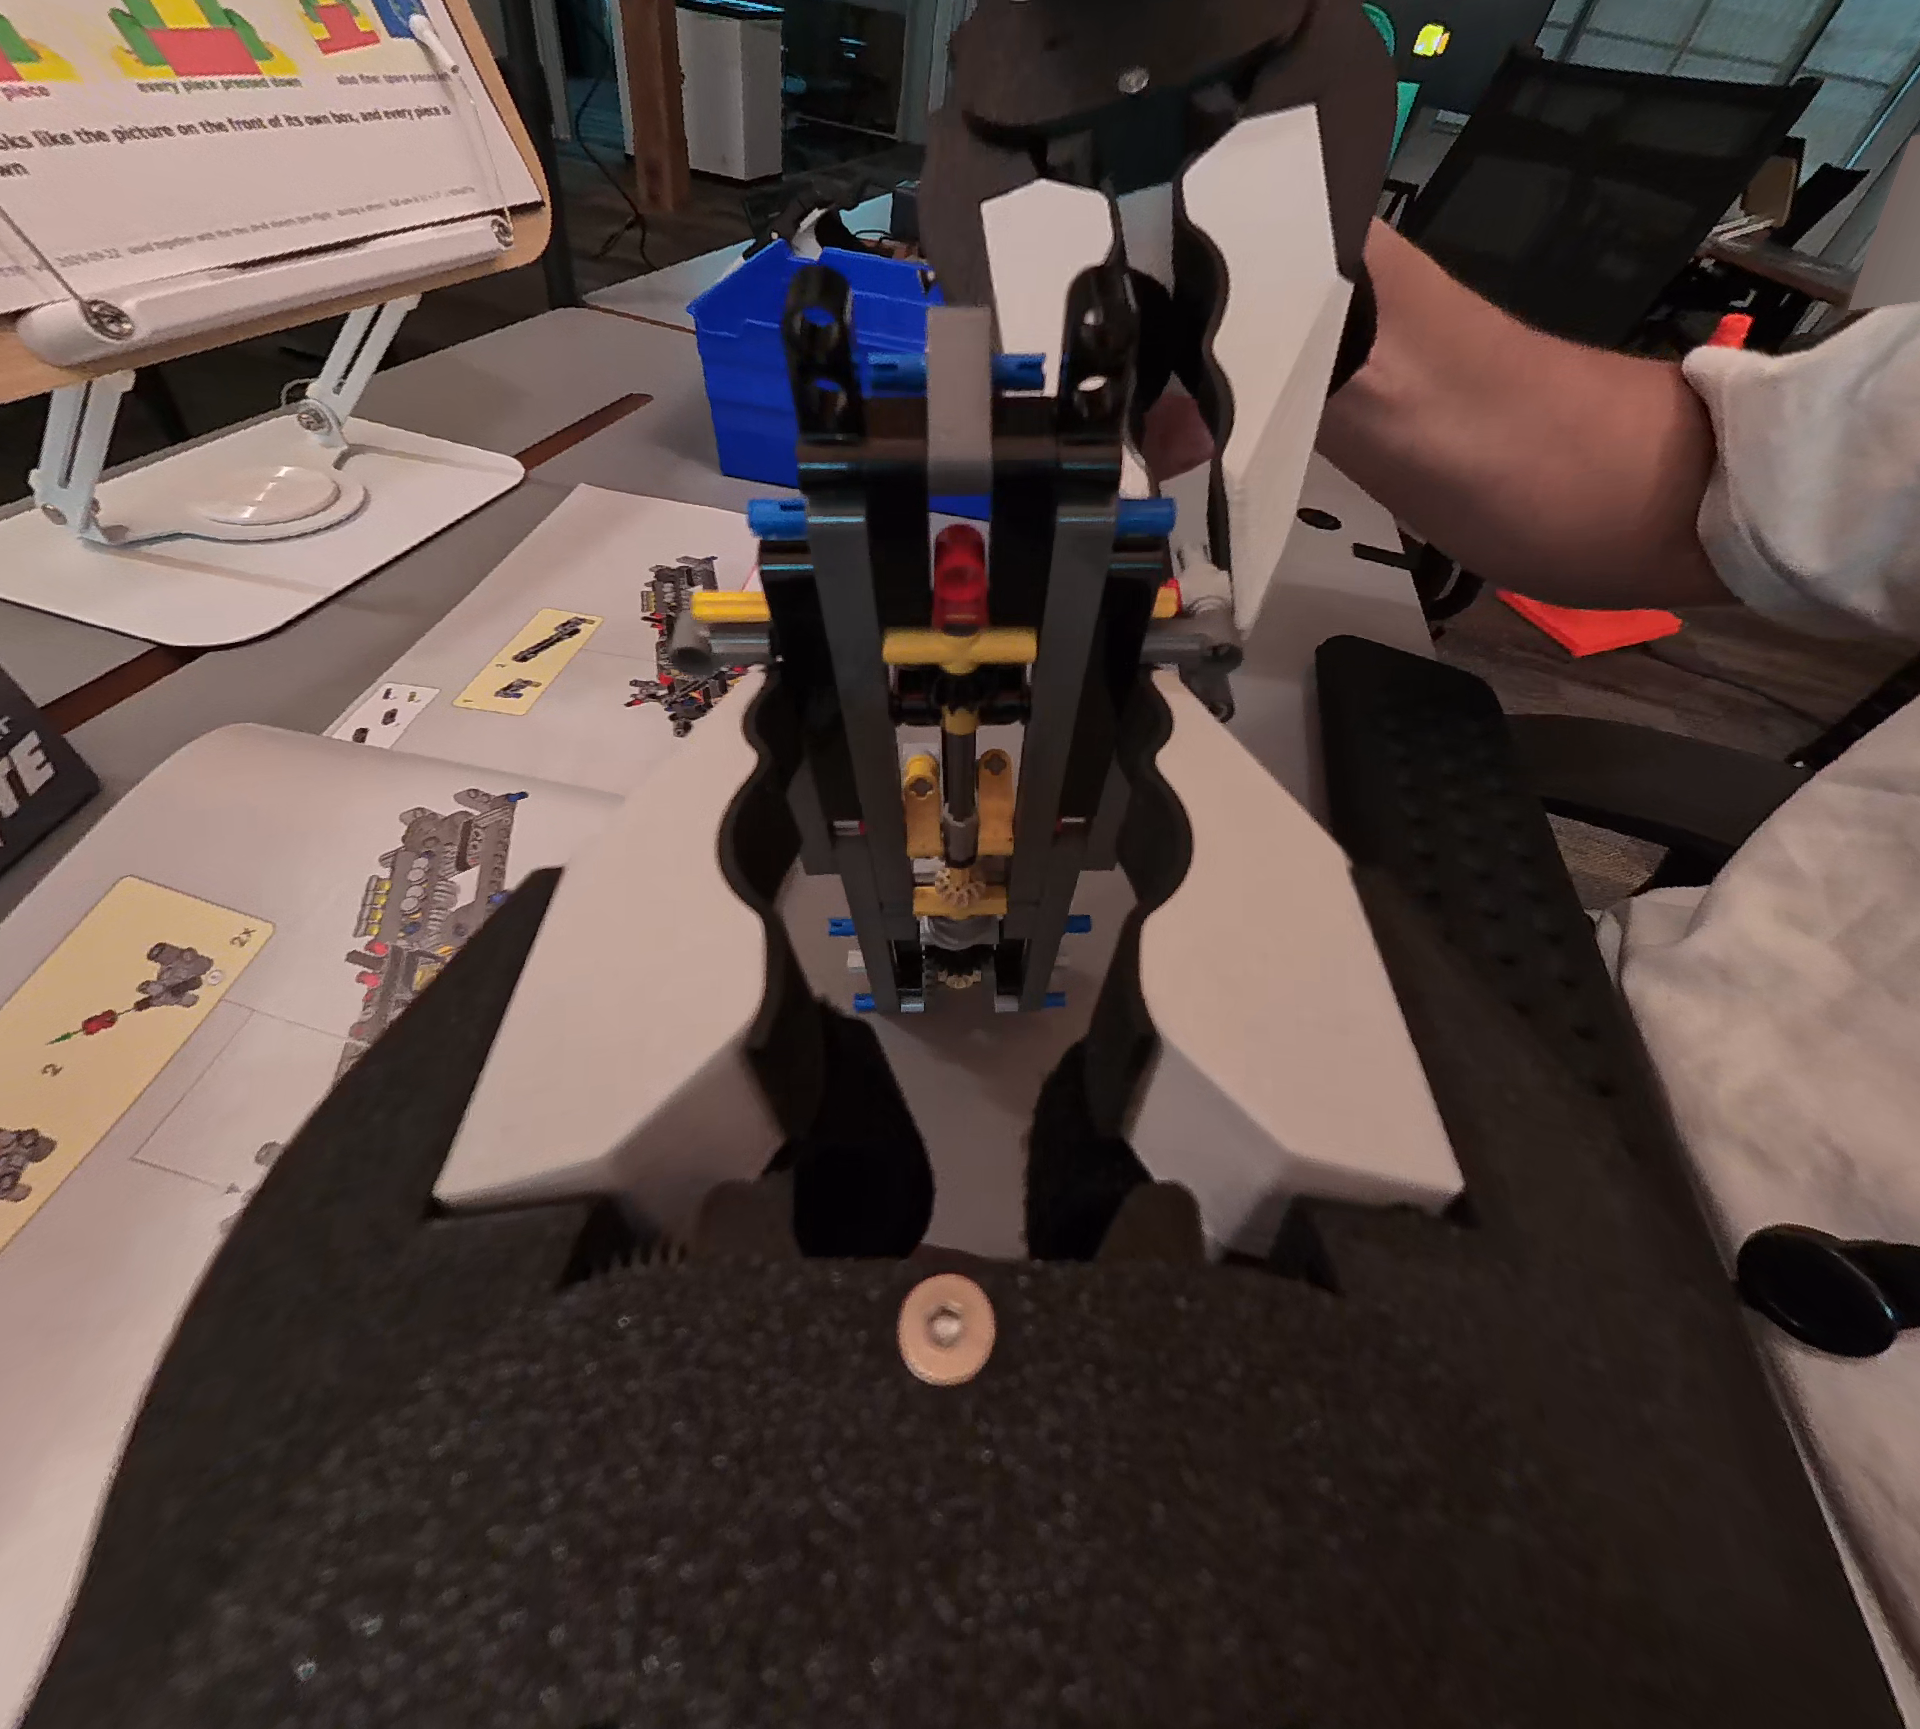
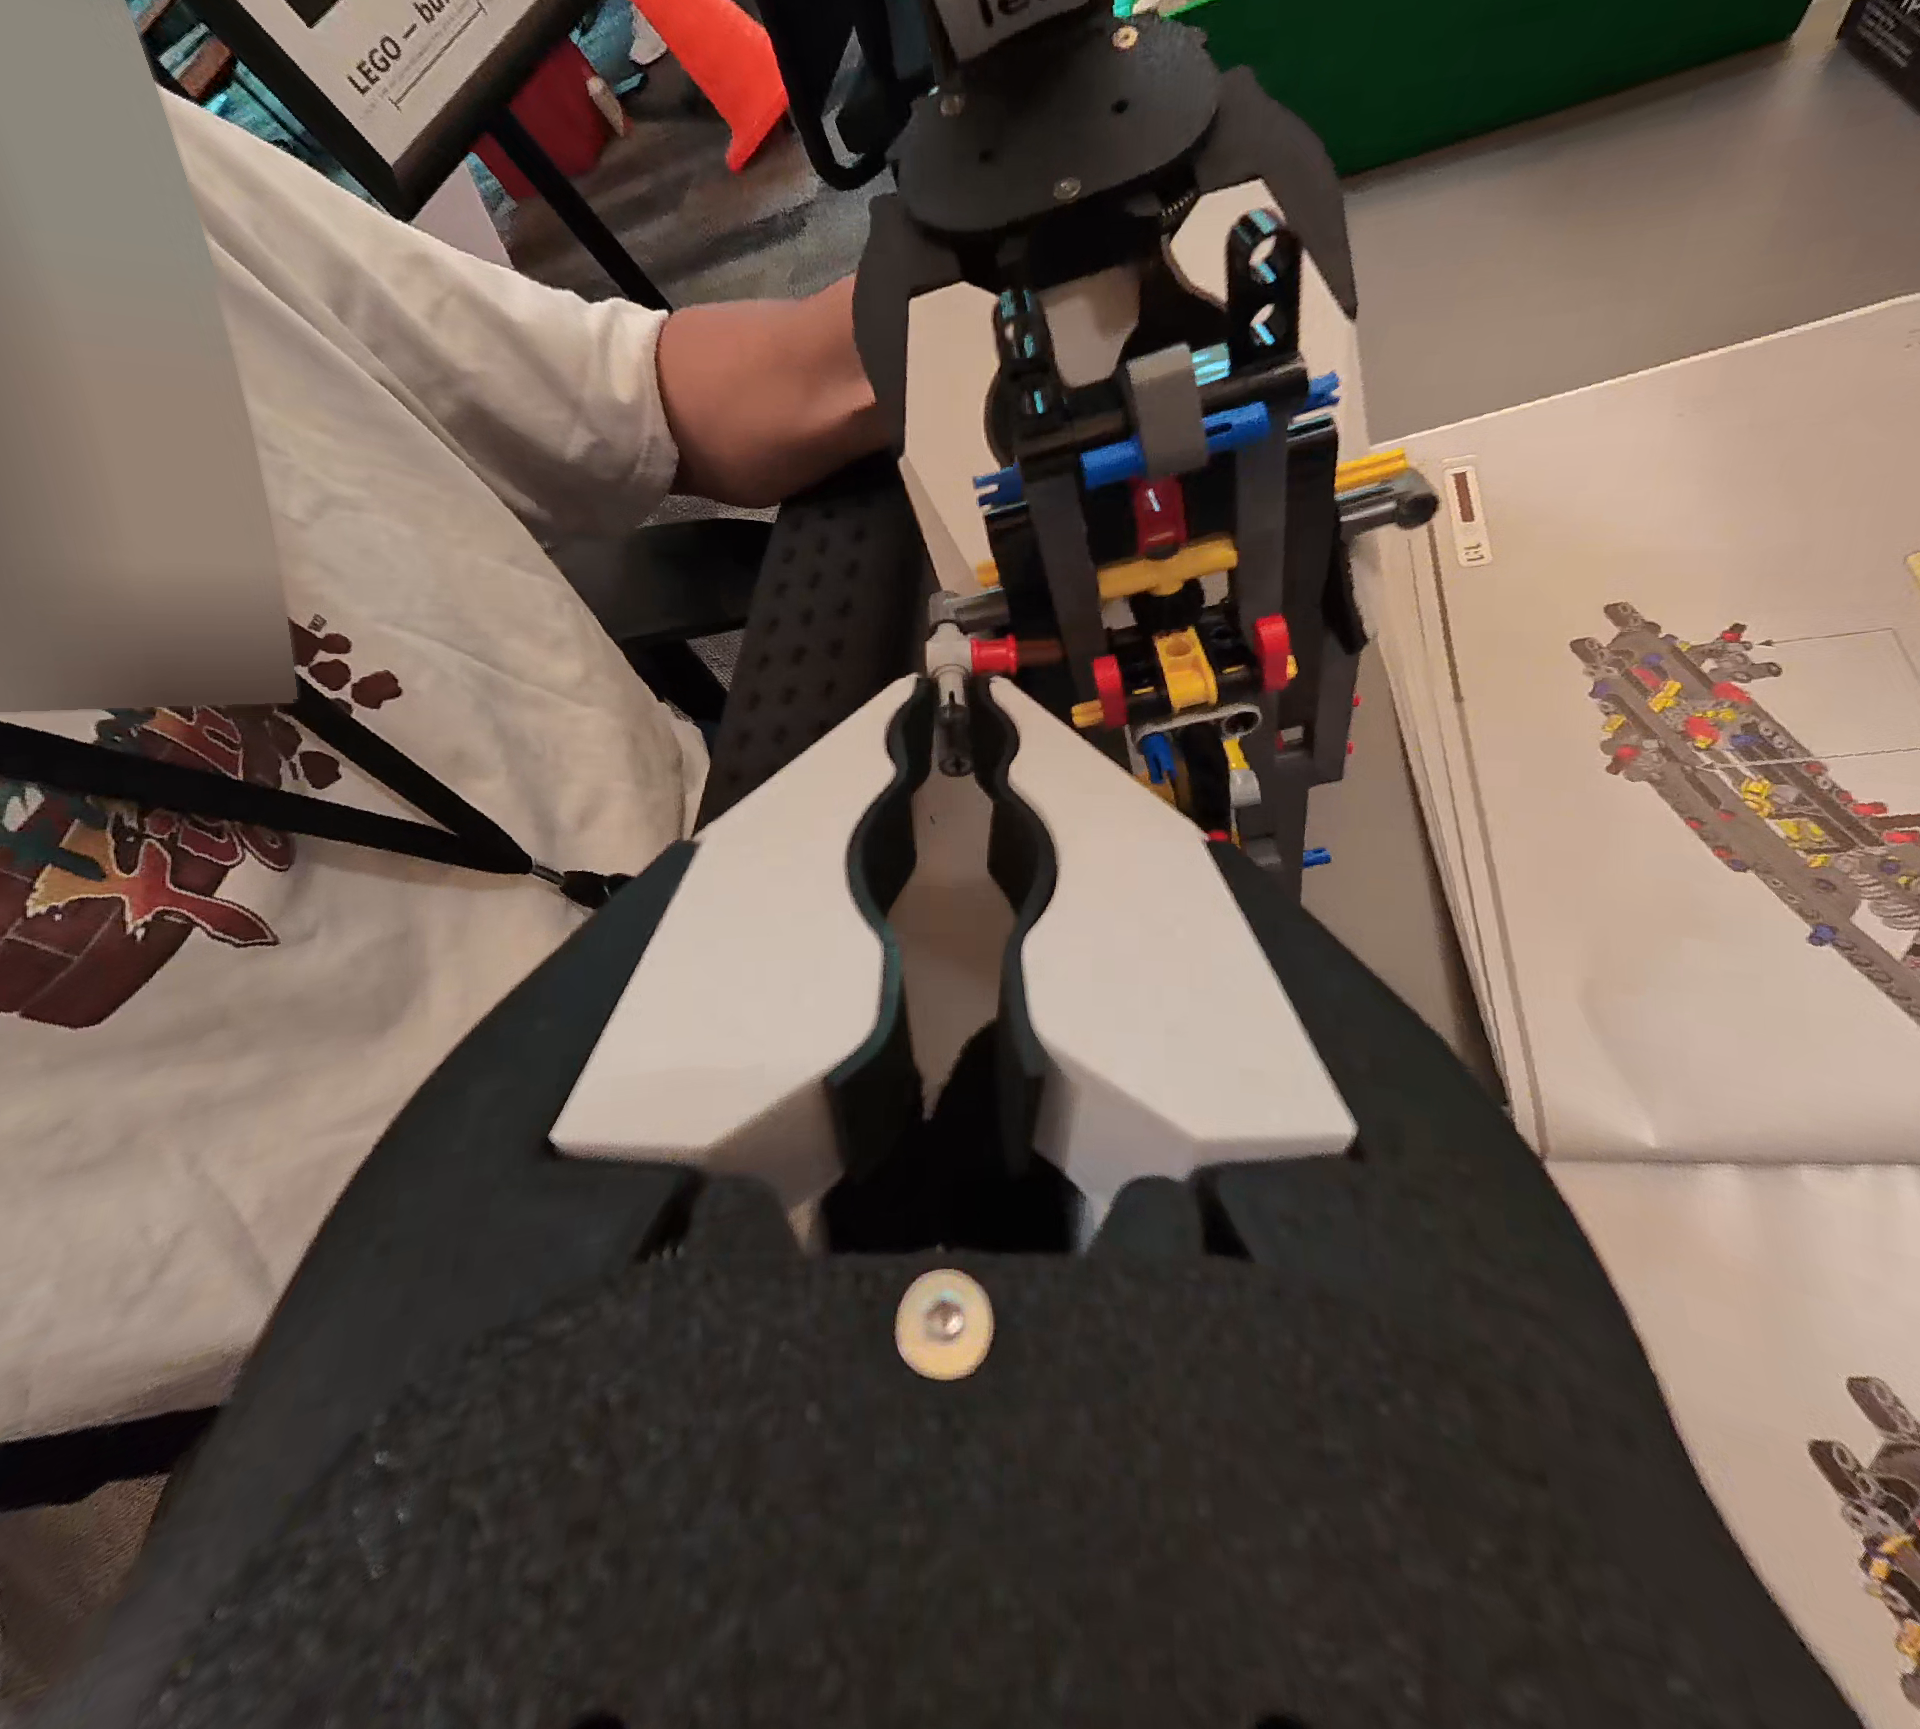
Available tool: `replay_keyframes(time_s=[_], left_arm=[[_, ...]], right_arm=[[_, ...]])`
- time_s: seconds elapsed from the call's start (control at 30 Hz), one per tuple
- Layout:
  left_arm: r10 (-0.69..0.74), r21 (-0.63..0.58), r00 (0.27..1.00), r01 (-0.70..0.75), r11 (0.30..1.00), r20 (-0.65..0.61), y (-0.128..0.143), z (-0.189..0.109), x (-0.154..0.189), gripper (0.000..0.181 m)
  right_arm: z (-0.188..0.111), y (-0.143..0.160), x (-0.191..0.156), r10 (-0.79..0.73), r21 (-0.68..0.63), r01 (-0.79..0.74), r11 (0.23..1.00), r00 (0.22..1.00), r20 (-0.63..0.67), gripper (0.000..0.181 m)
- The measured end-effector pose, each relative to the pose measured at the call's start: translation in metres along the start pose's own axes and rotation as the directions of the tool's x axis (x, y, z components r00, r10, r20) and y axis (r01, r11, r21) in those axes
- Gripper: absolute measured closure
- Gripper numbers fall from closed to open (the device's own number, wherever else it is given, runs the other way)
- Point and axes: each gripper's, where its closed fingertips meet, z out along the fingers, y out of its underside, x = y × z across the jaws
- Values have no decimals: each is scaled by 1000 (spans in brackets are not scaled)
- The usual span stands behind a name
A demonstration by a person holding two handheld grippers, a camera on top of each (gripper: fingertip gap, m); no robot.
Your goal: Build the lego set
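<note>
The left gripper [image 1: 951, 848] fills the near field of its own view, jaws clamped on the flanks of the lego chassis [image 1: 951, 703]. The chassis stands held off the tabletop [image 2: 1558, 277], its long axis running forward along the left fingers toward the right gripper [image 2: 951, 713]. The right gripper faces it from the opposite end, jaws nearly closed and pinching a small black pin [image 2: 951, 739]. The pin points at a white connector [image 2: 948, 653] on the chassis side axle, just beside the fingertips. Judgement: insertion is the step in hand; the right gripper is nearer. An instruction booklet [image 2: 1662, 848] lies open alongside.
</note>
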Motion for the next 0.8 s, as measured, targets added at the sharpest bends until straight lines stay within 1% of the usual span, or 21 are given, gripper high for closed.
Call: replay_keyframes(time_s=[0.07,0.13,0.17,0.2,0.23,0.27,0.3,0.33,0.37,0.43,0.5,0.53,0.63,0.73,0.8], left_arm=[[-4,7,1000,4,1000,25,-1,0,-4,121],[-15,25,998,13,1000,54,-3,1,-7,121],[-19,33,997,17,999,70,-4,2,-9,121],[-23,39,996,20,999,91,-4,3,-10,121],[-26,45,992,20,999,120,-5,4,-12,116],[-27,52,988,20,998,152,-6,5,-14,121],[-28,56,983,18,998,181,-6,7,-15,121],[-23,57,978,12,998,207,-6,8,-14,121],[-26,59,971,12,998,238,-7,9,-14,121],[-36,68,955,16,998,294,-7,10,-14,121],[-52,78,940,27,997,337,-7,10,-14,121],[-48,78,934,22,997,354,-7,10,-13,121],[-32,73,922,4,997,385,-6,12,-10,121],[-37,79,915,6,997,401,-6,12,-9,121],[-31,73,914,2,997,405,-6,12,-9,121]], right_arm=[[-2,-2,4,-37,21,39,999,998,-52,176],[-6,-4,9,-80,67,90,994,987,-138,174],[-8,-4,11,-79,94,98,991,979,-187,168],[-10,-5,13,-59,128,92,988,970,-238,153],[-11,-5,14,-25,165,75,983,958,-284,141],[-12,-4,15,9,203,65,977,939,-343,134],[-14,-5,19,42,250,73,966,903,-428,134],[-20,-7,26,96,315,90,945,843,-529,138],[-27,-7,28,141,376,122,918,788,-600,139],[-31,-4,24,206,450,157,879,726,-656,144],[-27,-1,18,236,473,162,866,702,-672,141],[-28,1,17,240,474,180,862,678,-695,139],[-36,-1,15,223,457,260,851,609,-761,144],[-29,3,18,200,408,239,881,595,-778,152],[-30,1,18,190,406,270,873,578,-794,151]])
